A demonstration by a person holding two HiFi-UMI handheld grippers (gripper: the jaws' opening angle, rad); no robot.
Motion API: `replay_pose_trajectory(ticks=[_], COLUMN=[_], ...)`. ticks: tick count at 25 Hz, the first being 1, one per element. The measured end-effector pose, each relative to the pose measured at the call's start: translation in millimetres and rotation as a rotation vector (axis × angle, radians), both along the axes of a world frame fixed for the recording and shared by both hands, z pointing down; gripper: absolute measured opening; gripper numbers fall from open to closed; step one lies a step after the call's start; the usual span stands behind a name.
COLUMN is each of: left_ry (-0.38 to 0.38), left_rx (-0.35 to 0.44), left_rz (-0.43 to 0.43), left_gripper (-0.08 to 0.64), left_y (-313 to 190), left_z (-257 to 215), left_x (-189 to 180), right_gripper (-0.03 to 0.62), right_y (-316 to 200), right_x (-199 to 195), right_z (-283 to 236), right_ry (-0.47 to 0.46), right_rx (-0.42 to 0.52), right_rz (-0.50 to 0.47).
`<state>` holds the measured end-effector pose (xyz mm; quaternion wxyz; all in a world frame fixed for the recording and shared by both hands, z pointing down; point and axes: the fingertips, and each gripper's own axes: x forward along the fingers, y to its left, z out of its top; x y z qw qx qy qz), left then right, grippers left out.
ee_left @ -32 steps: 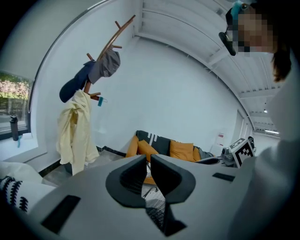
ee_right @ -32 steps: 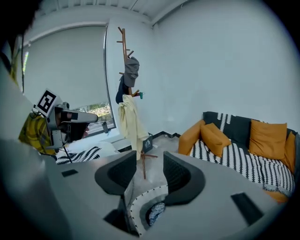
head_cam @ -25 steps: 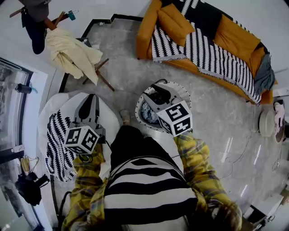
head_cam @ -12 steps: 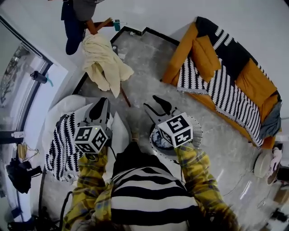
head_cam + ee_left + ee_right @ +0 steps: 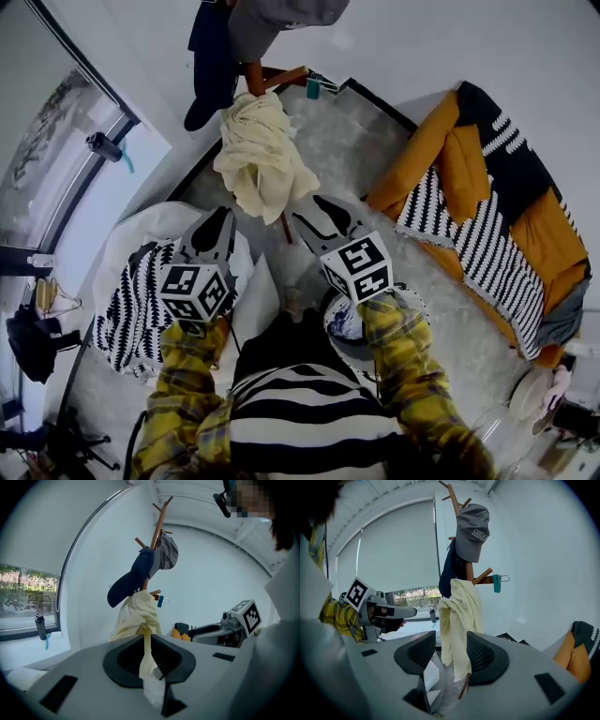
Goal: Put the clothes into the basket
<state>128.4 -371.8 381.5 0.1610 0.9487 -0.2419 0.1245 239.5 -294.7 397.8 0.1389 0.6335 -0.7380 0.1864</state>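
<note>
Left gripper [image 5: 220, 217], jaws barely parted and empty, and right gripper [image 5: 312, 208], jaws wide apart and empty, are held out side by side. Ahead of the pair at 12 o'clock, a cream garment [image 5: 258, 164] hangs on a wooden rack [image 5: 277, 77], apart from both. The basket [image 5: 329, 330] sits on the floor at 6 o'clock from the right gripper, partly under the person's forearm. A sofa [image 5: 459, 159] lies at 3 o'clock.

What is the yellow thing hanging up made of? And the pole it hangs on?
The yellow garment looks like thin, soft cloth, matte: it hangs in loose folds. The coat stand looks like wood, smooth and reddish brown with angled pegs; varnish cannot be told.
</note>
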Motion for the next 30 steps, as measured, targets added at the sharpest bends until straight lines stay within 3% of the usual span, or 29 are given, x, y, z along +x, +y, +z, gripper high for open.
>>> replay_pose_trajectory(ticks=[5,16,26,27,30], left_ry=[0.006,0.029,0.043,0.05,0.056], left_rx=[-0.01,-0.053,-0.084,-0.08,-0.072], left_rz=[-0.022,-0.08,-0.076,-0.08,-0.083], left_gripper=[0.037,0.037,0.037,0.037,0.037], left_y=[-25,-48,-44,-44,-42], left_z=[4,18,28,26,23], left_x=[-2,-9,-4,-4,-5], right_gripper=[0.241,0.312,0.313,0.285,0.098], right_y=[-47,-116,-137,-136,-131], right_x=[3,18,15,14,11], right_z=[8,16,22,22,19], right_ry=[0.054,0.128,0.098,0.099,0.14], right_rx=[-0.017,0.013,0.013,0.013,0.017], right_rz=[-0.043,-0.033,-0.074,-0.084,-0.091])
